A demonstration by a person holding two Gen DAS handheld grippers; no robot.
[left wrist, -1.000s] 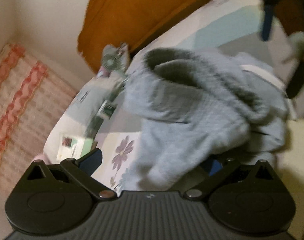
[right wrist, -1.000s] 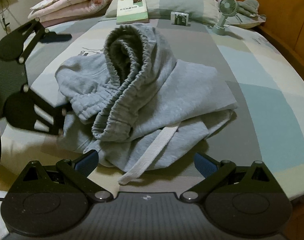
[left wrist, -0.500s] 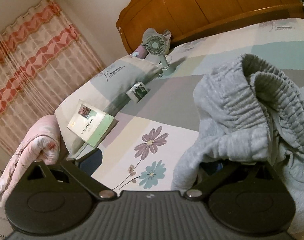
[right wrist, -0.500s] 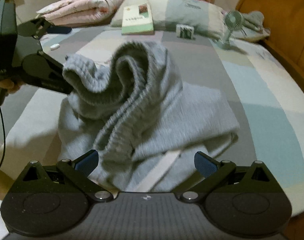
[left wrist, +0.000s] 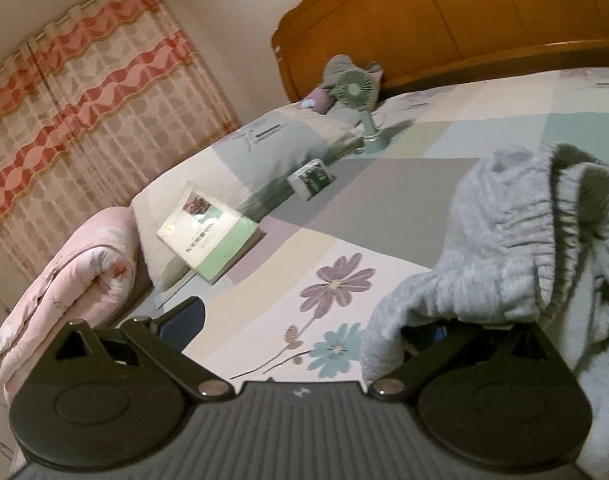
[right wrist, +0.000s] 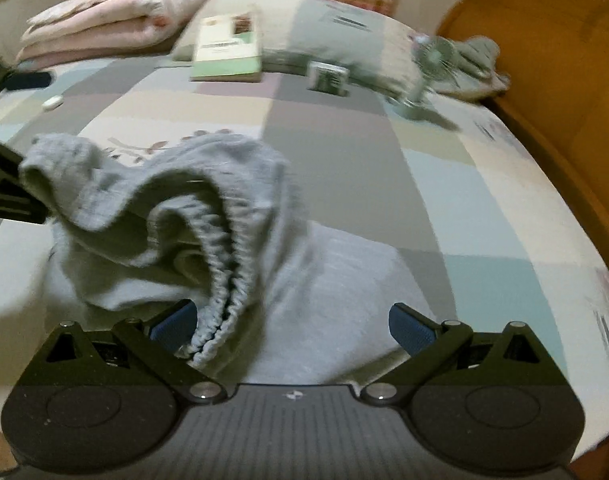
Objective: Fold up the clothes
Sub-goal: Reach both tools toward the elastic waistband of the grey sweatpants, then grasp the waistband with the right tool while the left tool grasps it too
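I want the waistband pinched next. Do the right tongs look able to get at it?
Probably yes: the right tongs stand open with the waistband of the grey trousers right by their left finger; nothing lies between.

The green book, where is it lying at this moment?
The green book lies in the right wrist view at upper left, propped on the front edge of the pillow, between the folded pink quilt and the small box.

Grey sweatpants [left wrist: 516, 240] drape over the right finger of the left tongs [left wrist: 304, 324], above the flowered bed [left wrist: 384, 200]; a book [left wrist: 208, 228] leans on the pillow [left wrist: 272, 152].
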